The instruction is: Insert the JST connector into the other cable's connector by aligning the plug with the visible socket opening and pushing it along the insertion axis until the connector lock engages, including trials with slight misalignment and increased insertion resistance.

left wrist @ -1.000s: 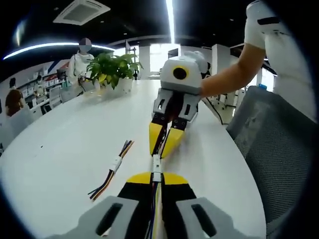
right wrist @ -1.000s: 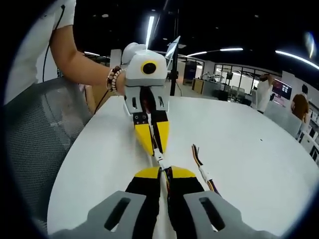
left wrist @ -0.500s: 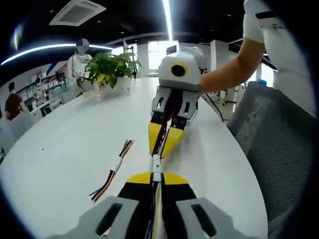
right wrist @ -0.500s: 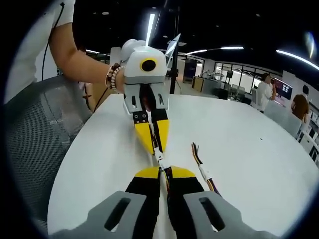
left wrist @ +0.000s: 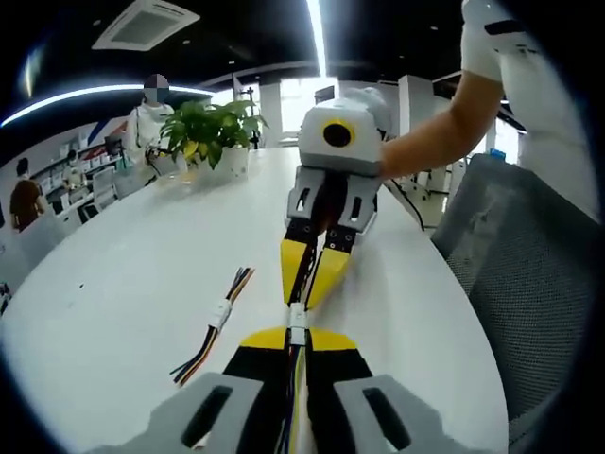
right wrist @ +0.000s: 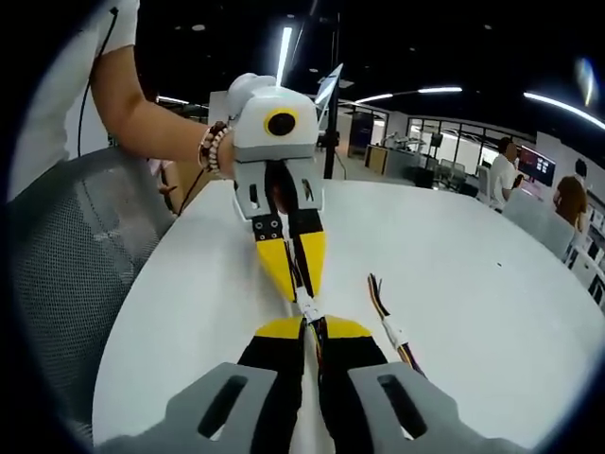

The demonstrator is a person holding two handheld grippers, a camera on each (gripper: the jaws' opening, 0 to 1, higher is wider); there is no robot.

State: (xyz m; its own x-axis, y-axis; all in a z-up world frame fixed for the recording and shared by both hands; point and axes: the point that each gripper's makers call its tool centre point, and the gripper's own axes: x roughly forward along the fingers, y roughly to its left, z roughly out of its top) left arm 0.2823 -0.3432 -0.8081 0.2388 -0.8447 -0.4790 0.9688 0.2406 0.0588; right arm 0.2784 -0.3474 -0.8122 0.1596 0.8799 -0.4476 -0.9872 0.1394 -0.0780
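- White desk [left wrist: 113, 284] carries everything; a potted plant [left wrist: 213, 132] stands at its far end, and a grey mesh chair [left wrist: 529, 284] sits beside its edge.
- Left gripper [left wrist: 297, 333]: jaws clenched on its cable; its white JST connector [left wrist: 297, 313] protrudes just past the tips.
- Right gripper [right wrist: 313, 323]: jaws clenched on the other cable, tip to tip with the left gripper, the connectors meeting between them.
- A spare cable [left wrist: 214, 320], multicoloured wires with a white connector, lies flat on the desk beside the grippers.

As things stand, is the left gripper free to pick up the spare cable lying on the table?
Probably not: the left gripper is shut on its own cable, mated with the right gripper's. The spare cable itself lies unobstructed.
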